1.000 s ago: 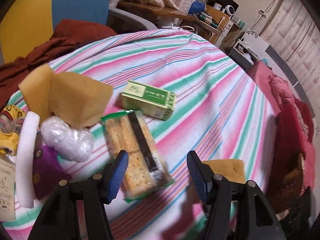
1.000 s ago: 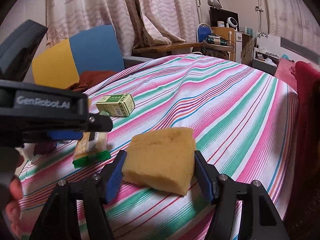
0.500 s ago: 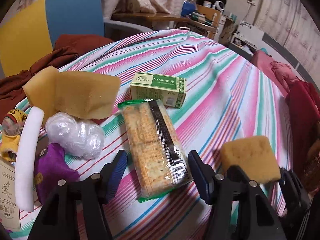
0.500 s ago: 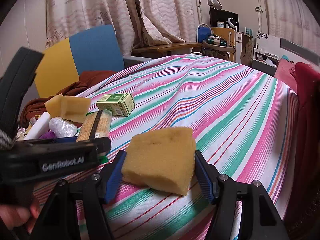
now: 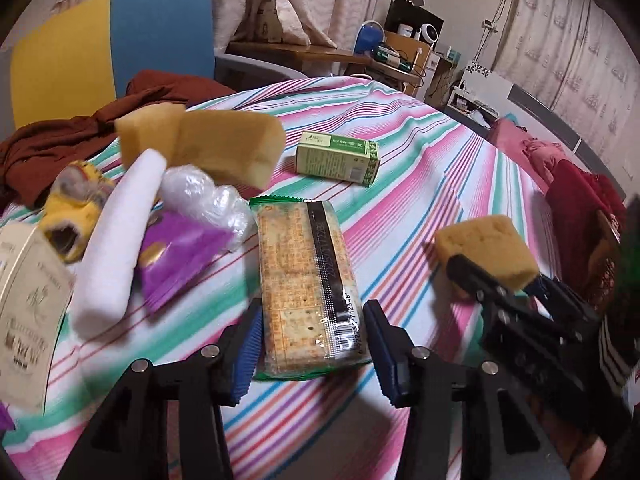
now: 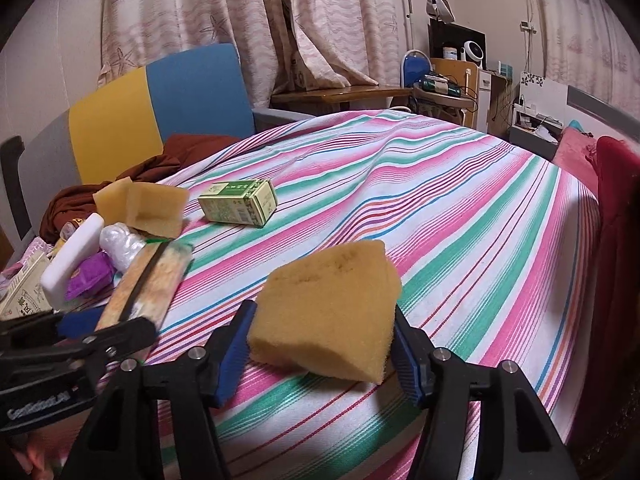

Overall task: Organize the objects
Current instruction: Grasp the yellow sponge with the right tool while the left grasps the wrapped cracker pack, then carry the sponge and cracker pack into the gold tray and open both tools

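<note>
At lower centre of the left wrist view, the left gripper (image 5: 312, 344) clamps a clear-wrapped cracker pack (image 5: 306, 276); lower centre of the right view, the right gripper (image 6: 320, 344) apparently grips a yellow sponge (image 6: 326, 308).

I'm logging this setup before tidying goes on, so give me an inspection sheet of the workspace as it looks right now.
Surface: striped tablecloth, wrinkled.
Job's things: cracker pack between the left tongs; sponge between the right tongs; green box lying alone.
Clutter: pile at left with two more sponges, white foam bar, purple packet, clear plastic wad, yellow toy.
Grippers: both around their items; contact not clear.
Cables: wires on the far desk.
Surroundings: blue and yellow chair, curtains.
</note>
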A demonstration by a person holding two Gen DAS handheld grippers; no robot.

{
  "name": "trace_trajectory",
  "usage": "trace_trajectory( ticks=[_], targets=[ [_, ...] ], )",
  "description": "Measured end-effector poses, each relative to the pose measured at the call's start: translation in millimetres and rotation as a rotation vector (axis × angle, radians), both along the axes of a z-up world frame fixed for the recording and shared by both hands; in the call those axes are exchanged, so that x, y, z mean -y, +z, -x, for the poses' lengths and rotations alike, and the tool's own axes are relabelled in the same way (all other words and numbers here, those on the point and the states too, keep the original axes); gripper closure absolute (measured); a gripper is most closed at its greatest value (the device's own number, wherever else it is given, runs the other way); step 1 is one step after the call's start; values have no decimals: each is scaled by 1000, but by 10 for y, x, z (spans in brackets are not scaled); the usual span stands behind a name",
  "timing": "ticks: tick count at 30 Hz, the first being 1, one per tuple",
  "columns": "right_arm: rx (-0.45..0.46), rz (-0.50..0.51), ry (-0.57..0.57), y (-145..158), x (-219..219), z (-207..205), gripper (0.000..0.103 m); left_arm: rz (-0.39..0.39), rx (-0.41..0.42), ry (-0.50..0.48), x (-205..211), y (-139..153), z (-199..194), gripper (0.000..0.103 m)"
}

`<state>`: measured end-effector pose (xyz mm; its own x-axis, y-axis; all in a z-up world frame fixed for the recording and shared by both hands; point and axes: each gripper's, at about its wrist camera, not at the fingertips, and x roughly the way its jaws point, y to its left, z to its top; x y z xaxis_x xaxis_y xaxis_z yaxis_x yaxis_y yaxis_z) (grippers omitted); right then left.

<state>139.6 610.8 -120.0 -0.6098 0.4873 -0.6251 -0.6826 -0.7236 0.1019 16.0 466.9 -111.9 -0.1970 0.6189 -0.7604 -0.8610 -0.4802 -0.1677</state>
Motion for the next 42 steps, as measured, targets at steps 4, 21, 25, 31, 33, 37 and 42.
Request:
trace_trajectory(
  ticks=[4,21,25,31,33,37,42],
  targets=[
    [-5,-14,9,13,29,-24,43,-7,-14,2,173,5,-68,54],
    [-89,82,-1,151,250,-206,46,-54,-6,-12,817,-16,-254,54],
    [-108,97,50,255,487,-166,46,-57,-17,-21,1004,0,-319,54],
    [-125,163,124,293,837,-143,46,-54,-31,-46,1324,33,-467,54],
    [-118,168,154,292,968,-123,46,-55,-40,-56,1444,45,-513,54],
    [-113,161,206,330,1183,-94,46,-77,-59,-62,1667,110,-588,54],
    [-107,146,279,408,1446,-55,46,-120,-47,-19,1990,230,-564,54]
  ],
)
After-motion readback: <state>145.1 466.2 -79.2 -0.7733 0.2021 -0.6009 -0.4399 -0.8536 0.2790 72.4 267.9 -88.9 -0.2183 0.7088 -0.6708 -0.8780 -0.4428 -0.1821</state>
